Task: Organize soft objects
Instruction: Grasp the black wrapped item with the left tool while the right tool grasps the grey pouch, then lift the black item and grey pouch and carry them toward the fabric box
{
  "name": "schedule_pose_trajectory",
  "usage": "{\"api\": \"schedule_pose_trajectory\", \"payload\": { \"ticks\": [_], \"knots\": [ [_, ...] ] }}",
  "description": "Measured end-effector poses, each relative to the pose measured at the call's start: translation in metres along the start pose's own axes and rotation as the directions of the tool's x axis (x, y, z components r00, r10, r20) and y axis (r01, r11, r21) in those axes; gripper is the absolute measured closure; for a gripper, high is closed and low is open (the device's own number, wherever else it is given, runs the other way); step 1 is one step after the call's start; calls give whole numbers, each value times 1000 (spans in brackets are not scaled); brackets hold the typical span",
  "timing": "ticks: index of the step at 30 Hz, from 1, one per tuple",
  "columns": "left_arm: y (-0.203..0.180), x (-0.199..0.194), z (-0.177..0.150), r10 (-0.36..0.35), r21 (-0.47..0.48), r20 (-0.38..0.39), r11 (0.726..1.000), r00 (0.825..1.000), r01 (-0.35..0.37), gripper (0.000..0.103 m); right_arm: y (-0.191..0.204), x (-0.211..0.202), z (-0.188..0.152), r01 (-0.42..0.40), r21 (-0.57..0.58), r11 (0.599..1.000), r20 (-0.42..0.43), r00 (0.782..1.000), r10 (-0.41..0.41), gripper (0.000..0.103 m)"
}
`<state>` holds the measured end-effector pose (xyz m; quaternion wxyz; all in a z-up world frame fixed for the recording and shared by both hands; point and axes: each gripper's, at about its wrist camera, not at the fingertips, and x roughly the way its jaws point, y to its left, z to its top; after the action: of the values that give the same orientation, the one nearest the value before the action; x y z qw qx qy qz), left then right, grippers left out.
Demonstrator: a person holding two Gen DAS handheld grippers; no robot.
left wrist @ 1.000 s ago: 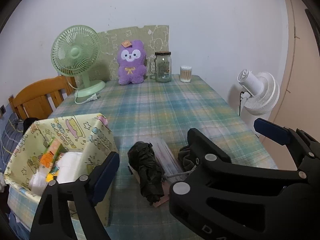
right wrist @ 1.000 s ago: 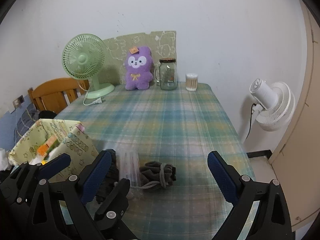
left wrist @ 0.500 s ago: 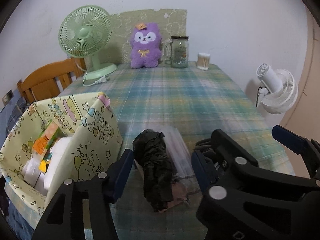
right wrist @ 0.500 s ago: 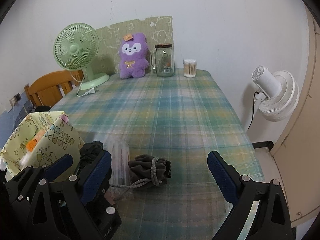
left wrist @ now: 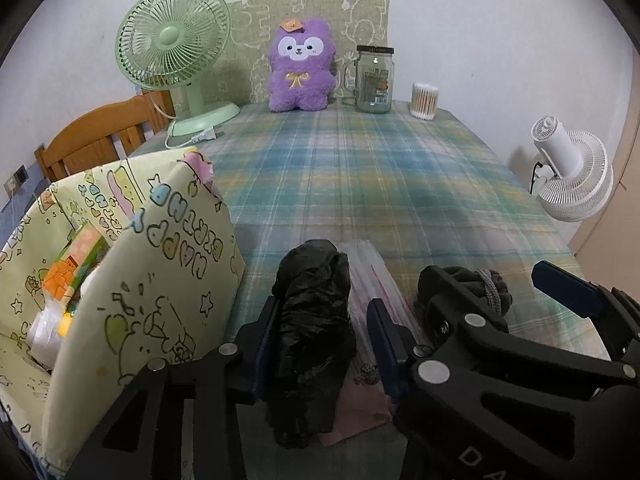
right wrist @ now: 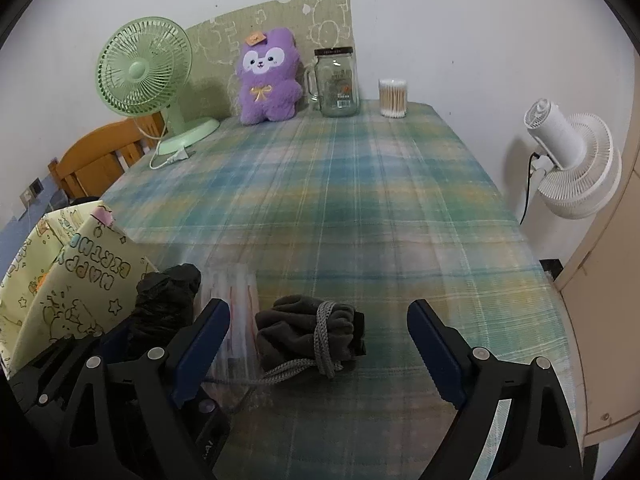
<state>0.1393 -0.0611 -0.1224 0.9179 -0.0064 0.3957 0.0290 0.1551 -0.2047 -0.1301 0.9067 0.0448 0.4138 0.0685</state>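
Observation:
A crumpled black plastic bag point(left wrist: 314, 320) lies on the plaid tablecloth point(left wrist: 360, 184) near the front edge. My left gripper point(left wrist: 320, 344) is open, its blue pads on either side of the bag, close to it. A clear plastic packet point(left wrist: 372, 280) lies beside the bag. A dark grey drawstring pouch point(right wrist: 310, 332) lies to its right. My right gripper point(right wrist: 320, 344) is open wide around the pouch and above it. A yellow cartoon-print fabric bin point(left wrist: 120, 264) holding packets stands at the left.
At the table's far end stand a green desk fan point(left wrist: 176, 52), a purple plush toy point(left wrist: 300, 68), a glass jar point(left wrist: 374, 80) and a cotton swab tub point(left wrist: 424, 100). A wooden chair point(left wrist: 100, 136) is at the left, a white fan point(left wrist: 572, 172) at the right.
My left gripper has moved forward and down, so its jaws now straddle the black bag. My right gripper has moved closer over the grey pouch.

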Motion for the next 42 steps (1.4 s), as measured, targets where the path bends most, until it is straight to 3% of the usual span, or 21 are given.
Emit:
{"api": "schedule_pose_trajectory", "payload": {
  "ticks": [6,14,19,28,42],
  "knots": [
    [-1,4,0,-2,7,0,1000,1000,2,64,-4,11,0,0,28,1000,-29,1000,1,19],
    [-4,3,-1,-2,34,1,999,1000,2,67,-2,15,-2,-26,36,999,-48,998,28,44],
    [-7,-1,-2,-10,46,-1,999,1000,10,69,-3,9,-4,-12,37,999,-40,999,14,52],
    [-12,-18,-3,-29,64,40,998,999,27,78,-5,-12,-5,2,40,999,2,1000,-3,56],
    [-17,-50,11,-52,81,102,996,993,44,79,-6,-48,5,11,48,999,70,997,-14,57]
  ]
}}
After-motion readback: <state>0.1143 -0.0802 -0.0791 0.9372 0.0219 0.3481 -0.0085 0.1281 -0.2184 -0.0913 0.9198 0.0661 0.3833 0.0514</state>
